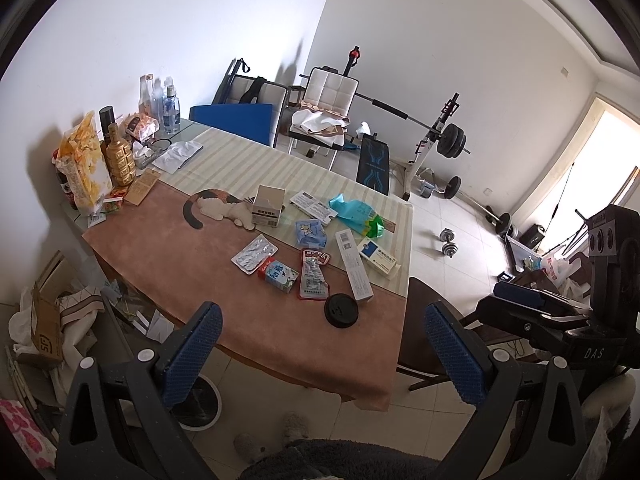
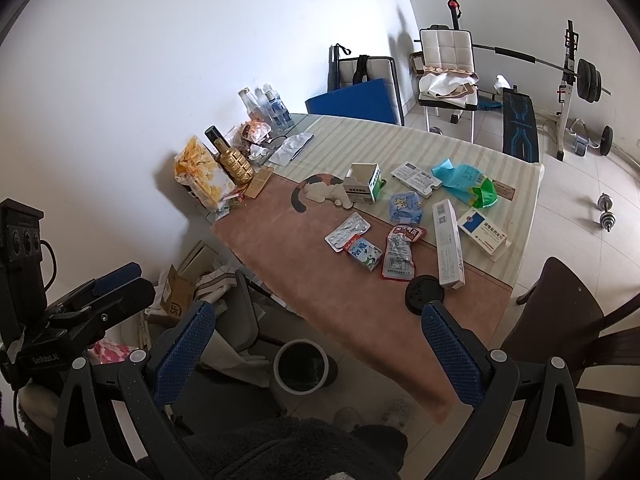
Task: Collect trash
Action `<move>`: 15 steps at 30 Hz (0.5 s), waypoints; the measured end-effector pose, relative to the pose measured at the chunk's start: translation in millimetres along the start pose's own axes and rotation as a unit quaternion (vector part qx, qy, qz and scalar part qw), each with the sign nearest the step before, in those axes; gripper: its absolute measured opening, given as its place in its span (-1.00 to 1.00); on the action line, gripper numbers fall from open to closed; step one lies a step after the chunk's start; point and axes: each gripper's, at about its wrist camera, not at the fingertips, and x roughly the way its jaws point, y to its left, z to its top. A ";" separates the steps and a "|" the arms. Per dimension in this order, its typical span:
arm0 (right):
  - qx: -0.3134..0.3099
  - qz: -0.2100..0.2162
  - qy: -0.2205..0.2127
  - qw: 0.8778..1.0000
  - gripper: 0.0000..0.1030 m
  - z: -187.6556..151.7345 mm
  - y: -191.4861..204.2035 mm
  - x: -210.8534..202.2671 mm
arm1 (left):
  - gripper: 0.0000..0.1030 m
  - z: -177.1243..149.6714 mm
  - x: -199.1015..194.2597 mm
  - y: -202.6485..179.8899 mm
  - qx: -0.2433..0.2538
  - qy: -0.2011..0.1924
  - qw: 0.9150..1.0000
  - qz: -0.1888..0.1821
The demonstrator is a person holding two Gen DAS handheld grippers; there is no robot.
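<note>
Trash lies on the table (image 1: 168,256): a black round lid (image 1: 341,310), a long white box (image 1: 353,264), a red snack wrapper (image 1: 314,274), a small milk carton (image 1: 279,275), a foil blister pack (image 1: 254,253), a blue-and-white medicine box (image 1: 377,257), a blue packet (image 1: 310,232), an open carton (image 1: 269,205) and a blue-green bag (image 1: 357,214). A white-rimmed bin (image 2: 301,365) stands on the floor at the table's near edge. My left gripper (image 1: 324,352) and right gripper (image 2: 318,348) are open and empty, held above the near edge.
Bottles (image 1: 160,102), a gold bottle (image 1: 119,156) and a snack bag (image 1: 84,164) stand at the table's far left by the wall. A dark chair (image 2: 560,304) is at the right. Cardboard and cloth (image 1: 48,320) clutter the floor at left. Gym gear (image 1: 440,136) stands behind.
</note>
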 end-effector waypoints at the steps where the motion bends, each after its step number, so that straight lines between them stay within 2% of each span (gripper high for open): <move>1: 0.000 0.000 0.000 1.000 1.00 -0.2 -0.1 -0.1 | 1.00 0.0 0.1 0.2 -0.001 0.000 1.000 0.000; 15: 0.002 -0.001 -0.002 1.000 1.00 -1.6 -2.2 2.3 | 1.00 -1.1 1.5 -1.3 0.000 -0.002 1.000 0.009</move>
